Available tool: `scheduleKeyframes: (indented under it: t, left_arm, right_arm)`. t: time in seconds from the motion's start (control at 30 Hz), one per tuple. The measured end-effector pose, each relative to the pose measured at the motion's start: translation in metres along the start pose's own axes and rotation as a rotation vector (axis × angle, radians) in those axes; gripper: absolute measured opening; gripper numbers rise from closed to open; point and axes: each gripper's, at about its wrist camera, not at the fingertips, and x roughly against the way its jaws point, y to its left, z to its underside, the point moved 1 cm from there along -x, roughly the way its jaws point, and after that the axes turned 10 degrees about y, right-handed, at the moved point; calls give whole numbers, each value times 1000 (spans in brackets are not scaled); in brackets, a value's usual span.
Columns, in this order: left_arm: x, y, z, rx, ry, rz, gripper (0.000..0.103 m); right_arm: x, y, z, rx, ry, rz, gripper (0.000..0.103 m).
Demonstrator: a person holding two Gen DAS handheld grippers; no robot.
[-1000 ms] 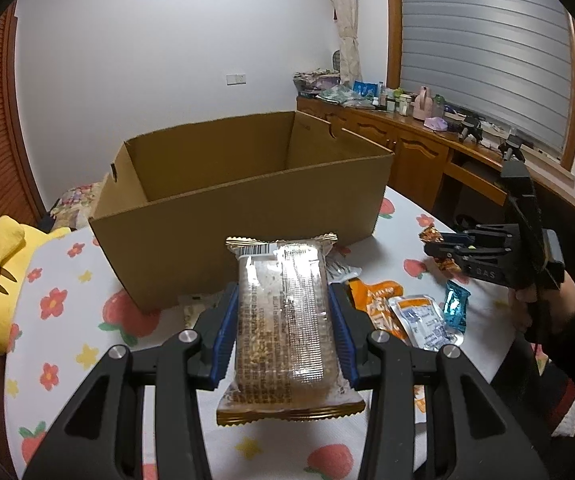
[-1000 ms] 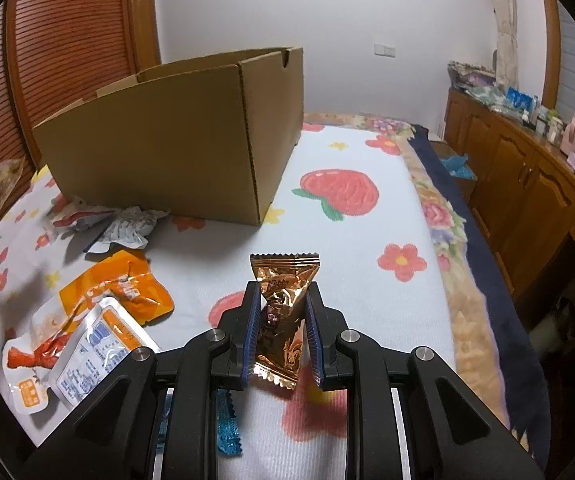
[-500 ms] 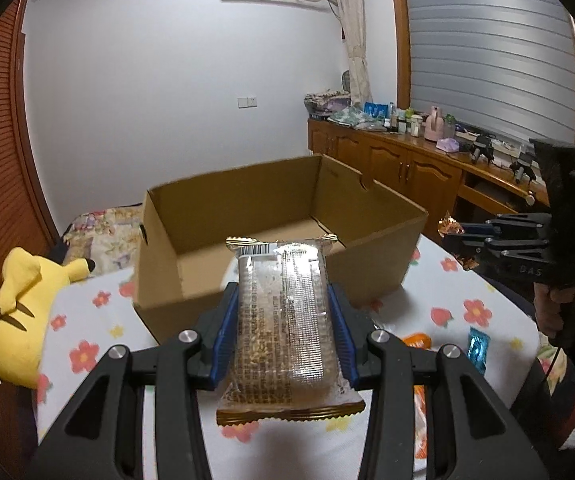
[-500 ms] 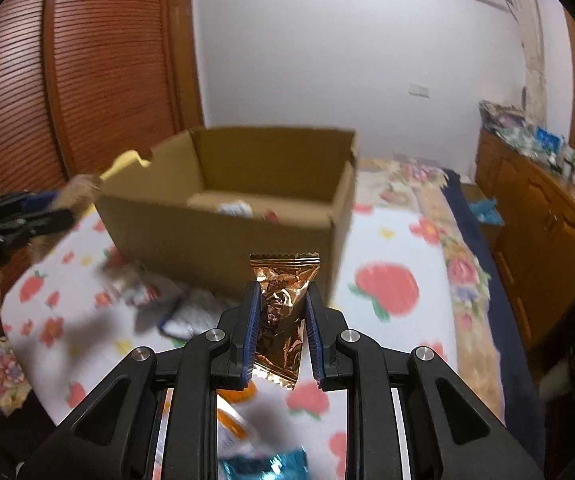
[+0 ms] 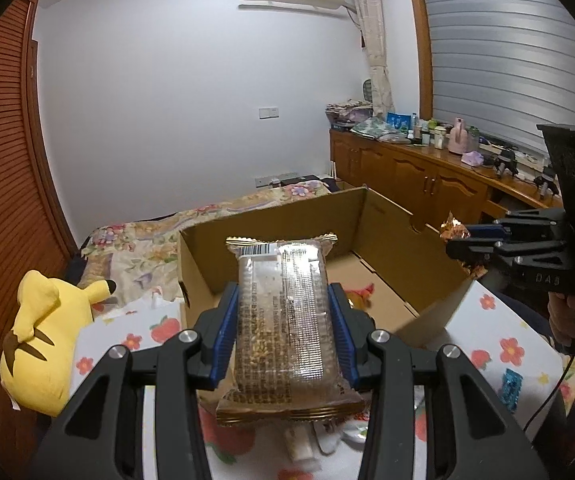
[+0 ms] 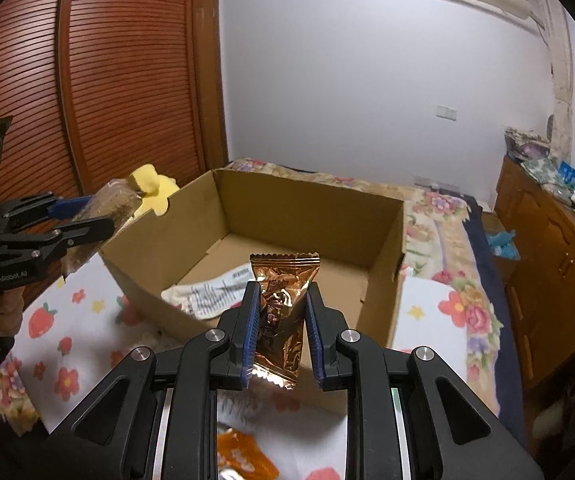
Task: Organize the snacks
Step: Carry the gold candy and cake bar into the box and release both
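Observation:
My left gripper (image 5: 285, 304) is shut on a clear-wrapped grain bar (image 5: 285, 316) with gold ends, held in the air just before the near-left wall of an open cardboard box (image 5: 387, 216). My right gripper (image 6: 280, 300) is shut on a small copper foil candy packet (image 6: 281, 300), raised in front of the box's (image 6: 367, 200) near wall. In the box lie a white printed packet (image 6: 211, 292) and an orange packet (image 5: 361, 294). Each gripper shows in the other's view: the right (image 5: 453, 240) at the box's right corner, the left (image 6: 99, 216) at its left corner.
The box stands on a bed with a strawberry-and-flower cloth (image 5: 503, 344). Loose snacks lie on it: an orange packet (image 6: 243, 456), a blue one (image 5: 510, 386). A yellow plush toy (image 5: 43, 336) lies at the left. A wooden cabinet (image 5: 419, 180) with clutter runs along the right wall.
Both grippers have risen with their snacks and moved toward the box, so I now look down into it. Both grips have held.

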Motion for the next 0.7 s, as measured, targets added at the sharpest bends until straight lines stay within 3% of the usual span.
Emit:
scheduleKeyframes:
  t: [0.27,0.7]
  left_arm:
    - [-26,10,-14,3,16,-10,42]
    - [-52,6,-21,-8,31,-8,42]
  right_arm:
    - [-25,1,-16,21,34,-9,20]
    - [-52,-9,-14,10,80,-3,23]
